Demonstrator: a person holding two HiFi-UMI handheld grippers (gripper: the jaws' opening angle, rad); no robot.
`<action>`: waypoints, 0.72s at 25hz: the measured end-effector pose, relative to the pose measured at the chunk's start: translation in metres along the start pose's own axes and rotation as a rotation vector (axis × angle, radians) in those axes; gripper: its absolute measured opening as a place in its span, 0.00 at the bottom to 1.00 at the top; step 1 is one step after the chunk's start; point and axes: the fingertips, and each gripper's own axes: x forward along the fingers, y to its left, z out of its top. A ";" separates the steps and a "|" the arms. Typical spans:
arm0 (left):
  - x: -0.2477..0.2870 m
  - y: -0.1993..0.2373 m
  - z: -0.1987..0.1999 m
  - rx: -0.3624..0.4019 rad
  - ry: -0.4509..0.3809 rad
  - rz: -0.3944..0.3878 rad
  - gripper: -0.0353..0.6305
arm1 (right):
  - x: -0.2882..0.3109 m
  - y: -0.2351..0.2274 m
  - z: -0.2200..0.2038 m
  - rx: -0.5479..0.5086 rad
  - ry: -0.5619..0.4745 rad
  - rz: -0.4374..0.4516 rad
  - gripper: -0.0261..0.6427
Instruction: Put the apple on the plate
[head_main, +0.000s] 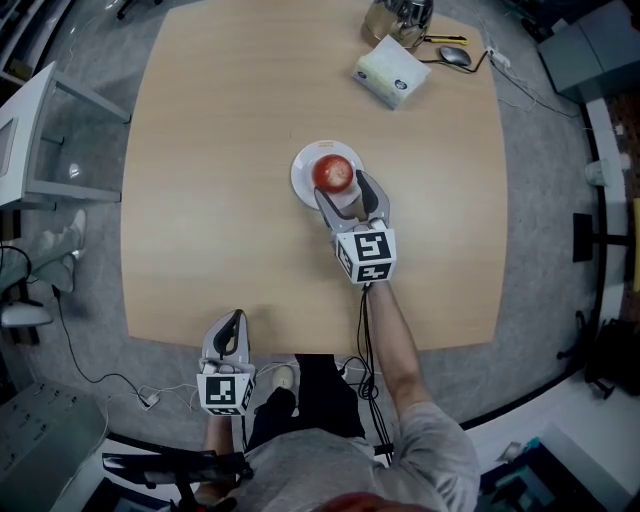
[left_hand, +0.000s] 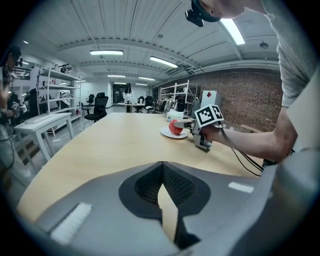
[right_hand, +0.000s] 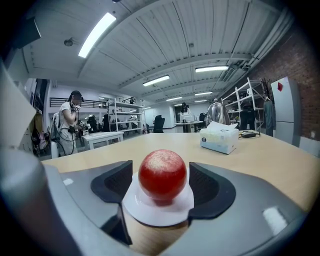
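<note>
A red apple (head_main: 333, 173) rests on a small white plate (head_main: 303, 180) in the middle of the wooden table (head_main: 220, 200). My right gripper (head_main: 344, 188) is open, one jaw on each side of the apple and a little gap at both. In the right gripper view the apple (right_hand: 162, 175) sits upright on the plate (right_hand: 150, 209), apart from both pads. My left gripper (head_main: 234, 322) is shut and holds nothing, at the table's near edge. From there the apple (left_hand: 175, 127) and plate (left_hand: 167, 133) show far off.
A tissue box (head_main: 391, 72) lies at the far right of the table, with a mouse (head_main: 455, 56) and a shiny metal vessel (head_main: 396, 18) behind it. A white side table (head_main: 45, 135) stands left. A person (right_hand: 69, 125) stands in the background.
</note>
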 end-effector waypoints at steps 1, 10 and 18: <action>-0.002 0.000 0.001 0.002 -0.004 -0.001 0.08 | -0.002 0.001 0.002 -0.003 -0.003 -0.001 0.56; -0.018 -0.005 0.008 0.012 -0.033 -0.009 0.08 | -0.023 0.007 0.023 -0.022 -0.035 -0.012 0.56; -0.040 -0.009 0.016 0.019 -0.072 -0.013 0.08 | -0.051 0.020 0.041 -0.043 -0.055 -0.012 0.55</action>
